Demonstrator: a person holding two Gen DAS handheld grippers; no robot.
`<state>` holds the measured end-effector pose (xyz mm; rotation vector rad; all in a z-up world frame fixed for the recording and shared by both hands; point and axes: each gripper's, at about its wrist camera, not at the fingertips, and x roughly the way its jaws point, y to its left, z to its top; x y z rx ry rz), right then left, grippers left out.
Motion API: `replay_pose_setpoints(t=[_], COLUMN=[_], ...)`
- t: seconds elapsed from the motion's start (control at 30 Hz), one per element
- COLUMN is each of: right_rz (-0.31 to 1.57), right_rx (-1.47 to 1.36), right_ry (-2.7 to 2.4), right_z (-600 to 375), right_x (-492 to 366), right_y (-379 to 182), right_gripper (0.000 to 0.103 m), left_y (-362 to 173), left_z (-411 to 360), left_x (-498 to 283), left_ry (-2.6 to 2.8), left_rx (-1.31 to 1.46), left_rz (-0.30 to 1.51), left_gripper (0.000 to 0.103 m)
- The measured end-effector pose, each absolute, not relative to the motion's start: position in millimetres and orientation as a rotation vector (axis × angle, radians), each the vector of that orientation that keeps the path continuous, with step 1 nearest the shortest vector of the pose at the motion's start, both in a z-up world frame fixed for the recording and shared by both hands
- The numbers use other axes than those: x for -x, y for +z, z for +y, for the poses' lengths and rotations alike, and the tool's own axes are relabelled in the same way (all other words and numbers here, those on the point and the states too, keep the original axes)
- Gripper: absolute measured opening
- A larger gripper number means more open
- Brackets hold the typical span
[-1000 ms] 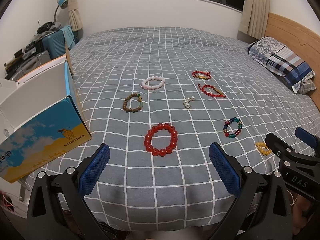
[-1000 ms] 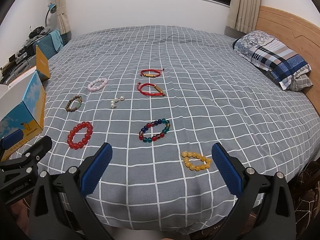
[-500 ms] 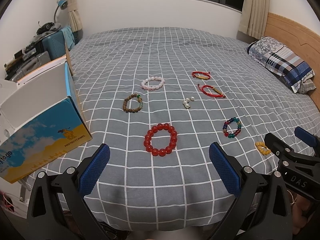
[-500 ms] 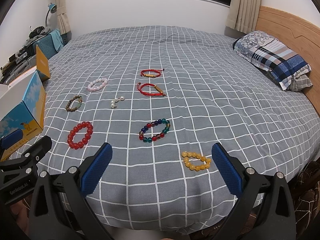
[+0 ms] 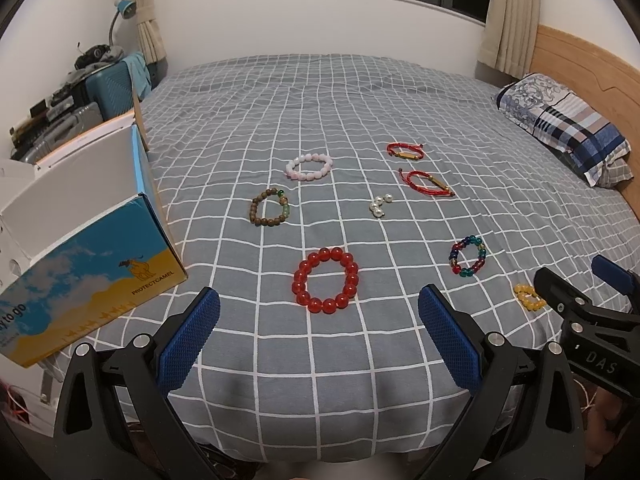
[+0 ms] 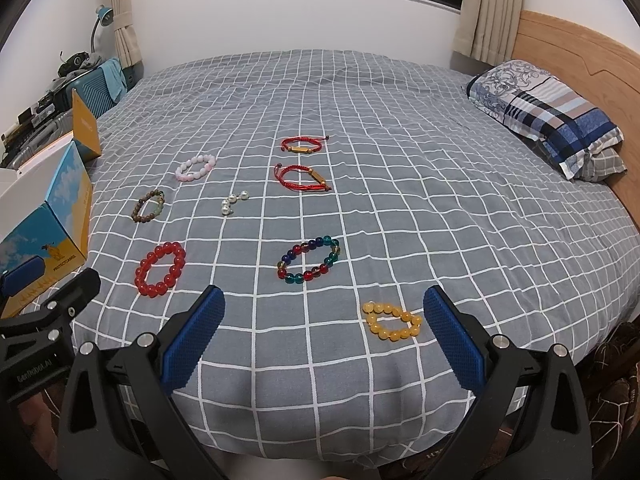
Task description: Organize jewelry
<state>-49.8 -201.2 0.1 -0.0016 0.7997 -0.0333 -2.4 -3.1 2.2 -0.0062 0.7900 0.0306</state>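
Right wrist view: seven bracelets (image 6: 307,260), three pearls (image 6: 232,204), both grippers (image 6: 320,336) spread, empty.

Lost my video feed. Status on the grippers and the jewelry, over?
Left gripper open, empty. Right gripper open, empty. Red bead bracelet and yellow bead bracelet lie nearest on the bedspread, untouched. Nothing in the way.

Your left claw (image 5: 319,340) fills the lower frame: matte black arms, silver screws, blue cross-hatched pads (image 5: 188,342). At lower right, your right claw (image 5: 580,292) shows white "DAS" lettering. In its own view, the right claw (image 6: 322,340) looks the same, and white lettering marks the left claw (image 6: 44,284).
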Motion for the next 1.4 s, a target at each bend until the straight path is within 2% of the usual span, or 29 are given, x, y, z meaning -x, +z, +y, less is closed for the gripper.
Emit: replay_pose_setpoints(t=[0.37, 0.77, 0.83, 0.93, 1.0, 1.13, 1.33, 1.4], right_rz=[0.888, 1.055, 1.073, 1.097, 1.114, 1.120, 1.126, 1.129], right_rx=[-0.016, -0.086, -0.095, -0.116, -0.124, -0.117, -0.073, -0.063], right_ry=[-0.074, -0.048, -0.043, -0.039, -0.032, -0.036, -0.034, -0.037], right_z=[-239.0, -271.6, -273.4, -277.4, -279.8, -280.5, -277.3, -276.8], right_x=[16.6, -11.7, -13.9, -16.9, -18.2, -18.5, -17.1, -16.9], right_y=[-13.0, -75.7, -82.9, -91.7, -96.2, -99.6, -102.1, -102.5], right_gripper=[0.096, 0.095, 0.093, 0.084, 0.077, 0.068, 0.041, 0.034], left_y=[-12.9, -71.2, -79.4, -88.4, -96.3, -103.6, -103.1, -102.1], left_z=[5.5, 3.3, 2.7, 4.1, 2.3, 1.8, 4.6, 3.2], left_x=[-36.2, -84.6, -87.7, -91.5, -95.6, -96.6, -94.7, -94.0], left_ry=[0.010, -0.026, -0.022, -0.029, -0.030, -0.020, -0.018, -0.016], left_rx=[0.018, 0.016, 0.011, 0.026, 0.020, 0.008, 0.010, -0.005], left_rz=[0.848, 0.963, 0.978, 0.987, 1.007, 1.018, 1.016, 1.015], left_gripper=[0.097, 0.097, 0.097, 0.093, 0.086, 0.084, 0.066, 0.052])
